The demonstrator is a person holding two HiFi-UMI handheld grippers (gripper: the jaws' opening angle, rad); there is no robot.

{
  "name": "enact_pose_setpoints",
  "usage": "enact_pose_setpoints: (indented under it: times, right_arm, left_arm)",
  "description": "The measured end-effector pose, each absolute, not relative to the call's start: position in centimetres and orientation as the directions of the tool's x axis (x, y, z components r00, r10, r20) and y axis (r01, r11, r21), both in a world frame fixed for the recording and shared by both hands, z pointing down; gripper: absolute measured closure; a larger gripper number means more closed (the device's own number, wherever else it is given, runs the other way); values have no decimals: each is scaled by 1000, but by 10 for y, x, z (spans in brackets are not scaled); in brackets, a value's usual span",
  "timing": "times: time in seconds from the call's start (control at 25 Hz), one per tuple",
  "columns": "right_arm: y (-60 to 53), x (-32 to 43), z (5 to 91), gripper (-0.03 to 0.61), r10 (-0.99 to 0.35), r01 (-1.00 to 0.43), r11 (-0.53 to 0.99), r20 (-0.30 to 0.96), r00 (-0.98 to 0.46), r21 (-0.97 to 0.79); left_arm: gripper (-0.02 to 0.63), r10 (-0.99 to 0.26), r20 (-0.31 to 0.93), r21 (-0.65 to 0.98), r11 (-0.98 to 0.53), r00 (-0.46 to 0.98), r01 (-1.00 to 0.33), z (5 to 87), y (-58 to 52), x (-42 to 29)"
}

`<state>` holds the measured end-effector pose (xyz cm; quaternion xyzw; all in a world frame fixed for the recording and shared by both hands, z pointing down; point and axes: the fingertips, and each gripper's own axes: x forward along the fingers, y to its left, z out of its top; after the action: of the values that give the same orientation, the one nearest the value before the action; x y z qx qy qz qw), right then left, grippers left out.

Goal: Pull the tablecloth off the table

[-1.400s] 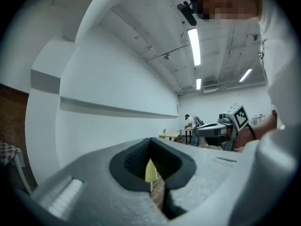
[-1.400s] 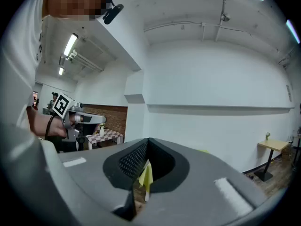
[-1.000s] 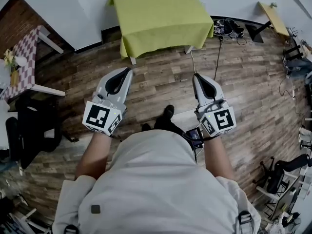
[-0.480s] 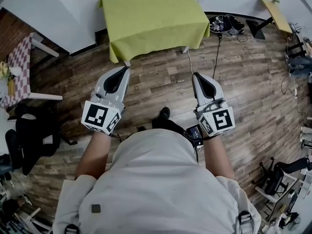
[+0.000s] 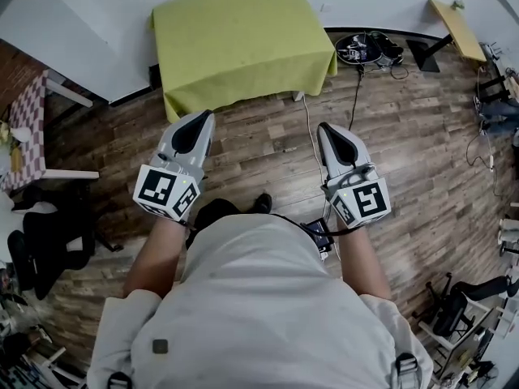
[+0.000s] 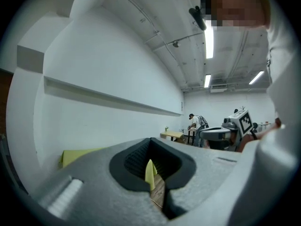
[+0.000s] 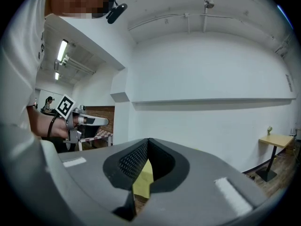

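Wood floor (image 5: 422,160) is spreading all round the yellow-green tablecloth (image 5: 239,43), w/ a white wall (image 5: 105,6) running right behind it. The tablecloth is lying flat over its table, edges hanging down front & sides. The person (image 5: 259,298) is standing on the floor in front of it. A checked table (image 5: 28,128) is sitting well left of the tablecloth. L gripper (image 5: 201,116) & R gripper (image 5: 328,128) are both pointing level toward the tablecloth's near edge, near it but apart from it, L by the front-left corner, R off the front-right corner. Both are clenched & empty: jaws pressed together, only a sliver of tablecloth showing beyond. A black cable (image 5: 355,96) is trailing just right of the tablecloth.
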<state>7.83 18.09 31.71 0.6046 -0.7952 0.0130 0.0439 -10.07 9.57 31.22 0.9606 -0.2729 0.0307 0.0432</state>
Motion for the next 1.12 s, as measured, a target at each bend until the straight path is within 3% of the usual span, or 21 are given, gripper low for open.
enact_pose_setpoints:
  times: [0.52,1.12]
  right_arm:
    - [94,115,328,568,-957,-962,272,98,-272,-8]
    - [-117,94,317,568,-955,-959,278,119,-271,45]
  left_arm:
    - [612,-519,85,39,-852,851,-523,317,7,-61]
    - [611,-518,88,3,-854,851,-520,321,-195,-75]
